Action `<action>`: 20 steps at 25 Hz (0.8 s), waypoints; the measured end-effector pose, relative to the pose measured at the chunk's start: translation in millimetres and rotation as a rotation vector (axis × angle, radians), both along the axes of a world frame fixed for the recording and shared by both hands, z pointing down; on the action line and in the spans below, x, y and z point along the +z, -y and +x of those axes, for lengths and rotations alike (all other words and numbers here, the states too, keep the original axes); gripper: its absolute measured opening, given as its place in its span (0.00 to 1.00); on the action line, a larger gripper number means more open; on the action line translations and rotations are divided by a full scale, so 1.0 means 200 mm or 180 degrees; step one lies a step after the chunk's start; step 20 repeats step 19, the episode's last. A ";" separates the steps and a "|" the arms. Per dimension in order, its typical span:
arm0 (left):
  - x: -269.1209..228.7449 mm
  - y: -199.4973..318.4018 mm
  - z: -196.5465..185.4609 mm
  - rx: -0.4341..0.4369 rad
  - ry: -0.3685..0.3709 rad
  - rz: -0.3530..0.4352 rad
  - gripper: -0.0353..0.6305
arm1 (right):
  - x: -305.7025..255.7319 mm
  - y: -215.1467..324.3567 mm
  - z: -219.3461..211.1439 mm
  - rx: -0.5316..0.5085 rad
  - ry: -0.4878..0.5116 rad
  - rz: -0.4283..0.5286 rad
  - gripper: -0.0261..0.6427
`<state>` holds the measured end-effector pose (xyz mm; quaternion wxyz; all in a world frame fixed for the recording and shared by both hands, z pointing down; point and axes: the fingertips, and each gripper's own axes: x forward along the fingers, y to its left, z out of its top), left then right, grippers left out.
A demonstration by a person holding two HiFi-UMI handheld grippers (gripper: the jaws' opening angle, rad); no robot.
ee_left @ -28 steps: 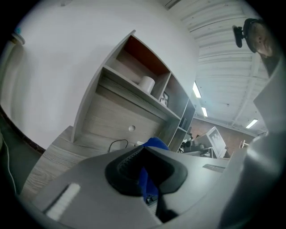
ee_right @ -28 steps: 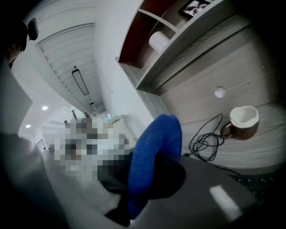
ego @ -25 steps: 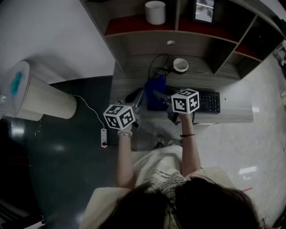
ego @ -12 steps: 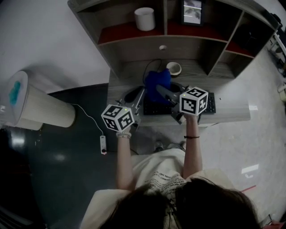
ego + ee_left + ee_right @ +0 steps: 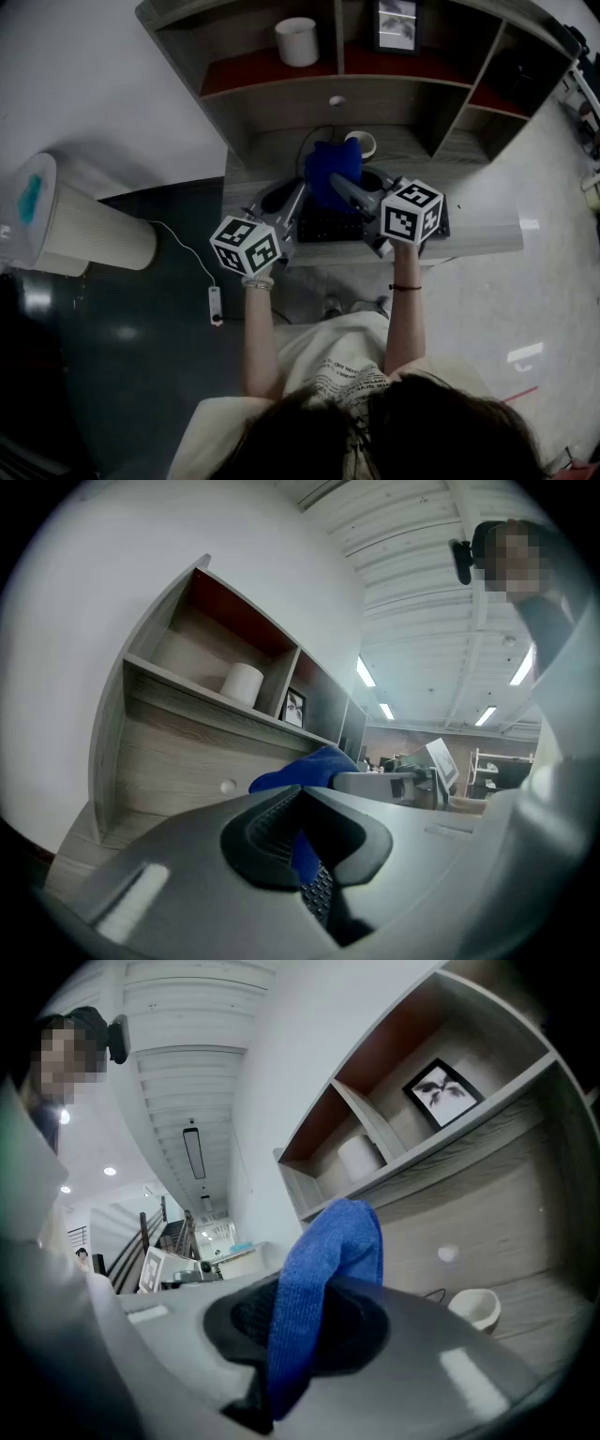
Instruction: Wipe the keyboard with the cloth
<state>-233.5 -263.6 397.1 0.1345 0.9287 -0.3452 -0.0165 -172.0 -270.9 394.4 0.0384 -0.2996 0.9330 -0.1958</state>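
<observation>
While our left tool [image 5: 296, 199] and right tool [image 5: 341, 185] both clamp the blue cloth [image 5: 332, 167] above the keyboard [image 5: 330, 225] on the worktop [image 5: 478, 234], we judge wiping not yet begun; all keys remain.

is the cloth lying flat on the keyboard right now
No, the blue cloth is bunched and held up above the keyboard, pinched in the right tool.

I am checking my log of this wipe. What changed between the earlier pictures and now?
The cloth, flat on the keyboard before, is now lifted and bunched, pinched by the left gripper and right gripper. The keyboard and mug stayed put.
</observation>
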 end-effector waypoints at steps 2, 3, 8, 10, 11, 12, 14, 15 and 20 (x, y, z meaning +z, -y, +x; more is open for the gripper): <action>0.00 0.00 0.00 0.0003 -0.0002 -0.0004 0.06 | 0.01 0.00 0.00 -0.0007 -0.0005 -0.0009 0.13; 0.00 0.00 0.01 0.0005 -0.0004 -0.0005 0.06 | 0.01 0.00 0.00 -0.0007 -0.0006 -0.0010 0.13; 0.01 0.00 0.01 0.0020 -0.0004 -0.0027 0.06 | 0.00 0.00 0.01 0.0003 0.0011 0.0003 0.13; 0.01 0.00 0.02 0.0027 0.0000 -0.0046 0.06 | 0.00 -0.01 0.01 0.0007 0.0027 0.0005 0.13; 0.01 0.00 0.02 0.0032 0.0002 -0.0053 0.06 | -0.01 -0.01 0.02 0.0008 0.0029 0.0006 0.13; 0.02 -0.01 0.02 0.0038 0.0004 -0.0059 0.06 | -0.01 -0.01 0.02 0.0008 0.0026 0.0008 0.13; 0.02 -0.01 0.03 0.0047 0.0009 -0.0067 0.06 | -0.01 -0.01 0.02 0.0007 0.0020 0.0007 0.13; 0.02 -0.01 0.03 0.0050 0.0014 -0.0068 0.06 | -0.01 -0.01 0.02 0.0007 0.0020 0.0006 0.13; 0.02 0.00 0.04 0.0054 0.0033 -0.0066 0.06 | -0.01 -0.01 0.02 0.0006 0.0022 0.0011 0.13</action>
